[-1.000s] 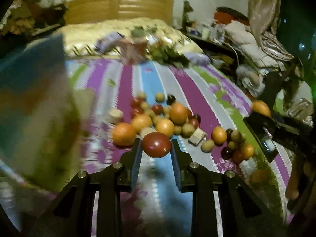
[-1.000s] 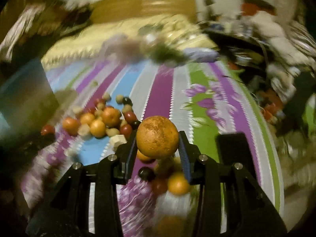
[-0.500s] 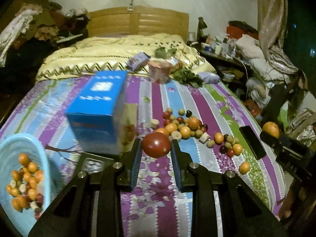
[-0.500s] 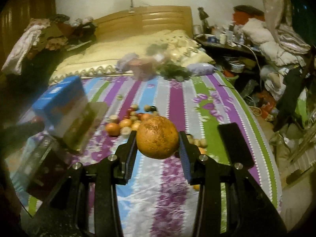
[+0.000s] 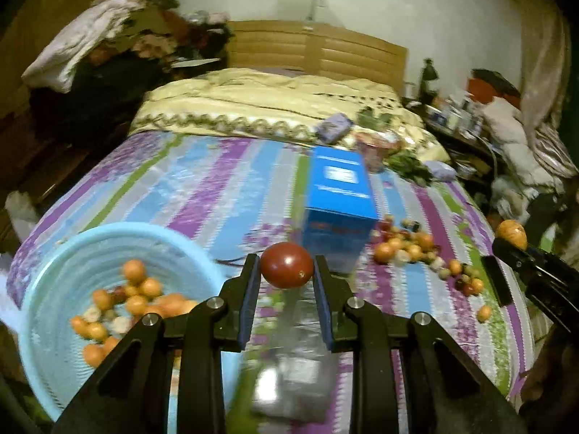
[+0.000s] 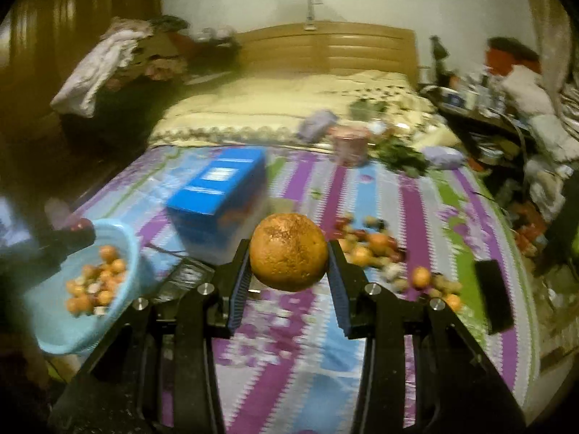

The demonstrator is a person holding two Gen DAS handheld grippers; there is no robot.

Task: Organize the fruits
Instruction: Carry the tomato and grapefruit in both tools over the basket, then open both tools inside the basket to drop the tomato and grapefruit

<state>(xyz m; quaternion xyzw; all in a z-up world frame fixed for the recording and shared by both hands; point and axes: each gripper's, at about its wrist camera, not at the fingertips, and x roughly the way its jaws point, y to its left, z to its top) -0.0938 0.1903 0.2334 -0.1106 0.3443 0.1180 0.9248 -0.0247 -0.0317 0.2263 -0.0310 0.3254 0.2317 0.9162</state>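
My left gripper (image 5: 286,267) is shut on a dark red round fruit (image 5: 287,264), held above the bed just right of a light blue basket (image 5: 58,253) that holds several orange fruits (image 5: 134,296). My right gripper (image 6: 288,258) is shut on a large speckled orange (image 6: 288,251), held above the bed; it also shows at the right edge of the left wrist view (image 5: 511,234). A pile of loose fruits (image 5: 416,249) lies on the striped bedspread to the right. The basket (image 6: 119,231) appears lower left in the right wrist view.
A blue box (image 5: 338,195) stands mid-bed between basket and fruit pile. A dark phone (image 6: 494,298) lies near the bed's right edge. A pink cup (image 6: 349,146), greens and a yellow quilt (image 5: 271,108) lie by the headboard. Clutter lines both sides.
Both grippers have swung left while holding their fruits. The blue basket has come into fuller view at the lower left and the fruit pile has shifted to the right.
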